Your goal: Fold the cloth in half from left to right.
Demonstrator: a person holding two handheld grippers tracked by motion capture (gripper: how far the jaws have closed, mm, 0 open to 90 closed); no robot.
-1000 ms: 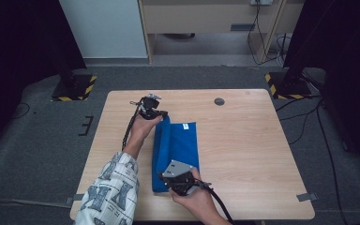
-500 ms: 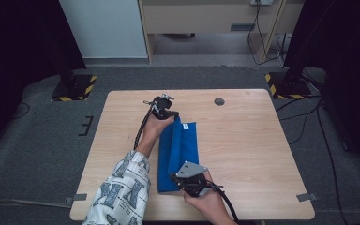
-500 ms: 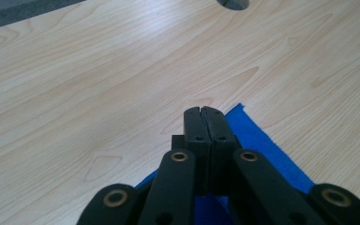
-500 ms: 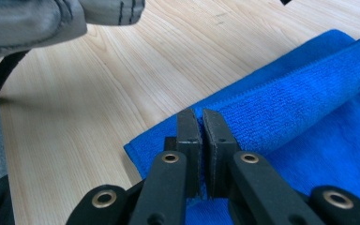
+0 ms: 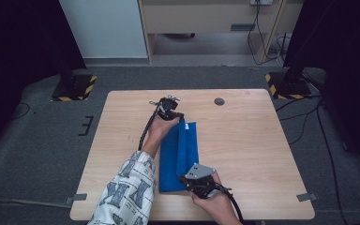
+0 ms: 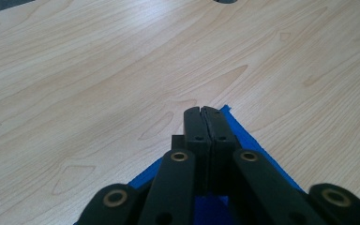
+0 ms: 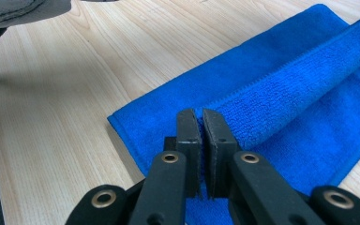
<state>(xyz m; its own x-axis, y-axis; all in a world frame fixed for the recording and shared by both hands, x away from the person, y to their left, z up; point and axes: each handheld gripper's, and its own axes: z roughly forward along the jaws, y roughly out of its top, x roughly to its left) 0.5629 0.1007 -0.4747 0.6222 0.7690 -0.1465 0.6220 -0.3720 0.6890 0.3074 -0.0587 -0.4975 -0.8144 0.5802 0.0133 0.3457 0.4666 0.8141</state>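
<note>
A blue towel (image 5: 190,145) lies lengthwise on the wooden table (image 5: 262,140), with one long edge lifted into a raised fold down its middle. My left gripper (image 5: 179,116) is at the towel's far end. In the left gripper view that gripper (image 6: 201,112) is shut, with a corner of the towel (image 6: 258,145) showing beside and under the jaws. My right gripper (image 5: 187,180) is at the near end. In the right gripper view this gripper (image 7: 199,115) is shut on the rolled-over edge of the towel (image 7: 281,93).
A dark round grommet (image 5: 219,101) sits in the table's far side, right of the left hand. A patterned sleeve (image 5: 126,192) crosses the table's near left. Stands with yellow-black bases (image 5: 72,89) are on the floor beyond both far corners.
Both grippers have moved to the right, carrying the towel's left edge up and over toward the middle. The towel now looks narrower with a raised fold.
</note>
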